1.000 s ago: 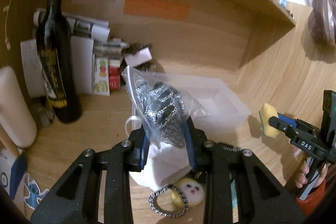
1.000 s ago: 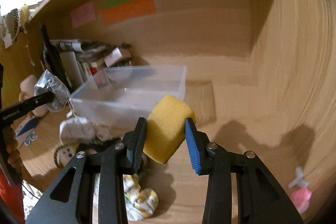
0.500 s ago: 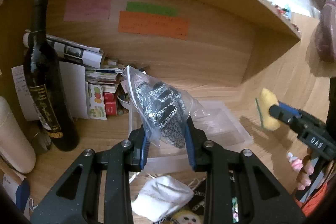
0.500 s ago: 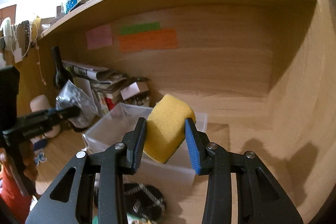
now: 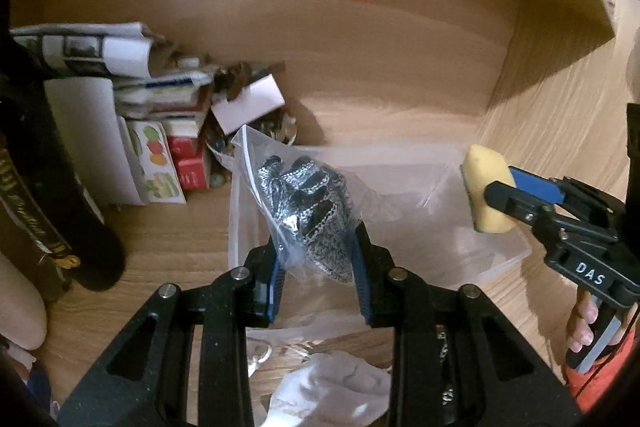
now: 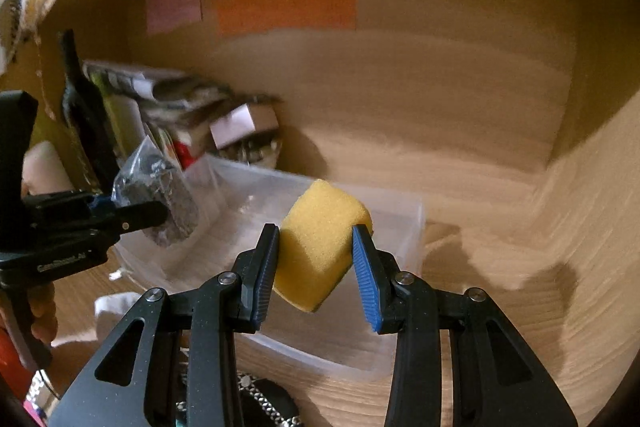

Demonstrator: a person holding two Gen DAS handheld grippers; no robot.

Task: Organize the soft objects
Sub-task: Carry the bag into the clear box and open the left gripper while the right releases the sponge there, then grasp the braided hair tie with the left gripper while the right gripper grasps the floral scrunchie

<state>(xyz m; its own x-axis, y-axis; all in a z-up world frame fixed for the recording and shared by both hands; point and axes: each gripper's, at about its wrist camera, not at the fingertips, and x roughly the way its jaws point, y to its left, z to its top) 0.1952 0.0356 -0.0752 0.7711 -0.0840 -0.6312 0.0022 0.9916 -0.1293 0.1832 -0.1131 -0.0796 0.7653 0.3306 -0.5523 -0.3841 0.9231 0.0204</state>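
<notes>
My left gripper [image 5: 318,267] is shut on a clear plastic bag with grey knit gloves [image 5: 308,211] and holds it over the near edge of a clear plastic bin [image 5: 496,259]. My right gripper [image 6: 316,267] is shut on a yellow sponge [image 6: 320,243] and holds it above the same bin [image 6: 404,227]. Each gripper shows in the other's view: the right one with the sponge [image 5: 486,195] at the bin's right side, the left one with the bag [image 6: 160,203] at its left side.
A dark wine bottle [image 5: 44,195] stands at the left. Papers and small boxes [image 5: 160,131] are stacked behind the bin against the wooden back wall. A white cloth [image 5: 332,391] and a chain-patterned item [image 6: 268,403] lie on the wooden desk in front of the bin.
Both grippers have moved forward and now hover over the bin with their loads. The toys on the desk have dropped out of view below.
</notes>
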